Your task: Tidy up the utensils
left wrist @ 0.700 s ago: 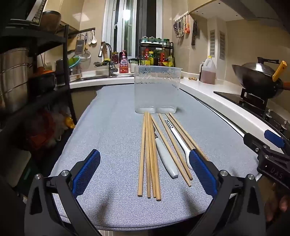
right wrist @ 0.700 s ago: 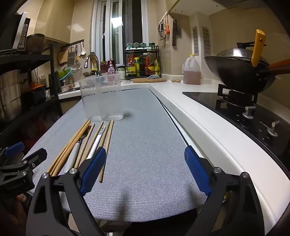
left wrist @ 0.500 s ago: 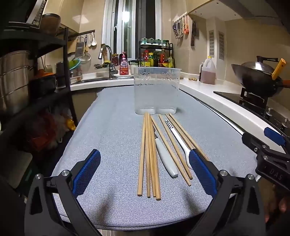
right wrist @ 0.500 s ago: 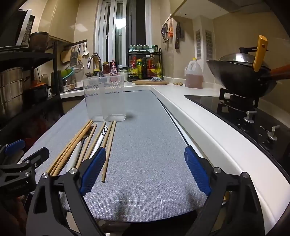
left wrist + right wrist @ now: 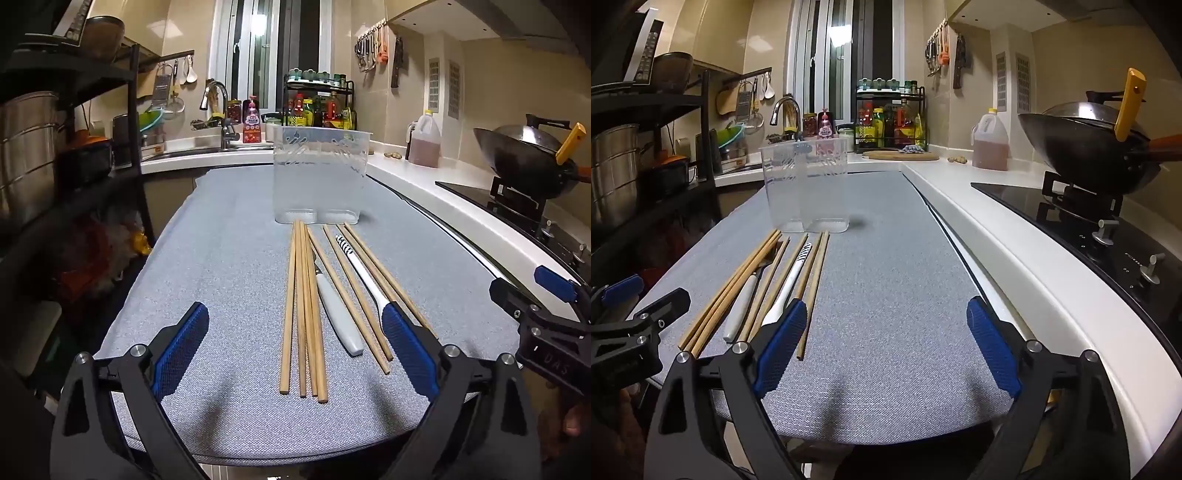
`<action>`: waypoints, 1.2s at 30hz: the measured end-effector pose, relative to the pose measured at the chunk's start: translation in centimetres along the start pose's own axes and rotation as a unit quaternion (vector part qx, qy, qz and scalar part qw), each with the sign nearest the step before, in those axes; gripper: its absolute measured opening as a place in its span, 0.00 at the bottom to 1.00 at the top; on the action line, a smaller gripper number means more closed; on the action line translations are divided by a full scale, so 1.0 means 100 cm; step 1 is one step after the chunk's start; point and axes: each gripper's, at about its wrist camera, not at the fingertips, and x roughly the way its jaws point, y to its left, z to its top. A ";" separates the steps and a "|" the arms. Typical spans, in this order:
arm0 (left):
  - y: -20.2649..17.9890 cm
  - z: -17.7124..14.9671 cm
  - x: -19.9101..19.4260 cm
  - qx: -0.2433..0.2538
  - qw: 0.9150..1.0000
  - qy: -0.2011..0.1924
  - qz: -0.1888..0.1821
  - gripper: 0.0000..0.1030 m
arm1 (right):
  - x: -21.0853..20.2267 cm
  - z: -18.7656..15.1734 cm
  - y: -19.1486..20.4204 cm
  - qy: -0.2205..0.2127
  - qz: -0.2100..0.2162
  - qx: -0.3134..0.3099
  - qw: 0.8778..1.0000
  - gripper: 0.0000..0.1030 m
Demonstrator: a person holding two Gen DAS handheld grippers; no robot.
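Several wooden chopsticks [image 5: 301, 314] lie lengthwise on the grey mat [image 5: 229, 266], with a white-handled utensil [image 5: 338, 317] and a white striped-handled utensil [image 5: 360, 273] among them. A clear two-compartment plastic holder [image 5: 319, 177] stands empty just beyond their far ends. My left gripper [image 5: 295, 354] is open and empty, just short of the chopsticks' near ends. My right gripper [image 5: 886, 350] is open and empty over bare mat, to the right of the chopsticks [image 5: 812, 288]. The holder [image 5: 805, 188] also shows in the right wrist view.
A white counter [image 5: 1015, 236] runs along the mat's right edge, with a black hob [image 5: 1089, 221] and a wok [image 5: 1089, 147] on it. An oil jug [image 5: 424, 144] stands at the back. A dark shelf rack [image 5: 55, 147] stands left. The sink [image 5: 221, 144] is behind.
The right gripper has shifted slightly right and forward, so the chopsticks sit a little further left in its view. The left gripper has barely moved.
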 end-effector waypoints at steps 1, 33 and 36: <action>0.001 0.000 -0.001 0.000 1.000 0.000 -0.001 0.89 | 0.000 0.000 0.000 -0.001 -0.001 -0.001 1.000 0.80; -0.003 0.002 -0.002 0.000 1.000 0.002 -0.007 0.89 | -0.002 0.001 0.006 -0.003 0.002 -0.005 1.000 0.75; -0.003 0.002 -0.002 0.000 1.000 0.001 -0.006 0.89 | 0.000 0.000 0.007 0.001 0.003 -0.007 1.000 0.75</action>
